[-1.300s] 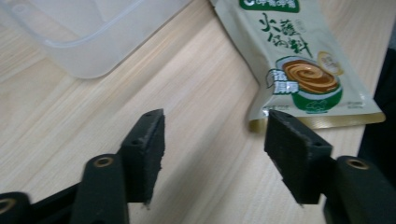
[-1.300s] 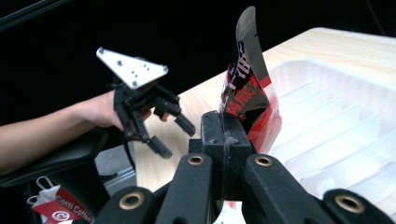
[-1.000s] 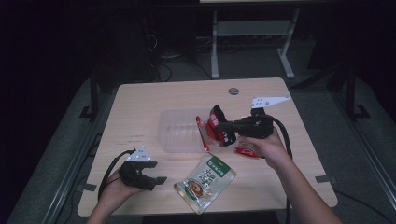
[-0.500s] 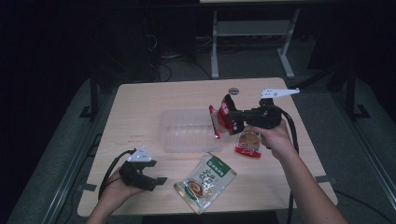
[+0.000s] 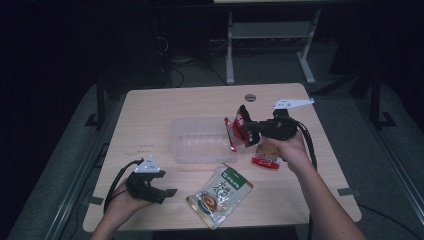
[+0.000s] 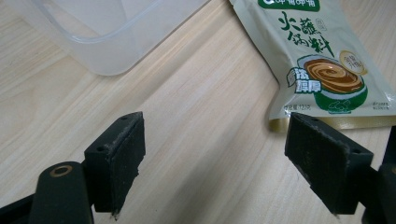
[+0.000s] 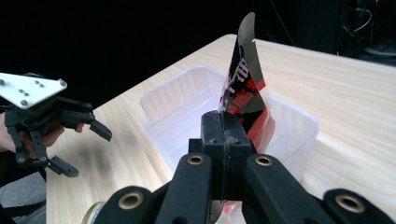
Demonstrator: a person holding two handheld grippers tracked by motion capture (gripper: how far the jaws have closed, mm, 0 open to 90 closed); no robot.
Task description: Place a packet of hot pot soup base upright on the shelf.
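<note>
Jaws: right gripper [image 7: 223, 122] clamped on red-black sachet [image 7: 245, 88] over clear tub [image 5: 200, 142]; left gripper [image 6: 212, 154] wide, just opening, empty. Risk: thin-edge pinch, sachet slips onto rim.

Both forearms are bare, with no sleeve in sight. The left gripper [image 5: 150, 182] is matte black, built of linked bars, topped by a grey three-cornered plate [image 7: 29, 89] with small dark screws in it; a black cable loops from its rear. Its fingers [image 6: 119, 161] are flat black blocks with worn, pitted faces and small round holes along the edge. The right gripper [image 7: 223, 135] is black too, its link arms pinned with brass-coloured rivets, and carries its own pale three-cornered plate [image 5: 292, 103] and a thick black cable.
</note>
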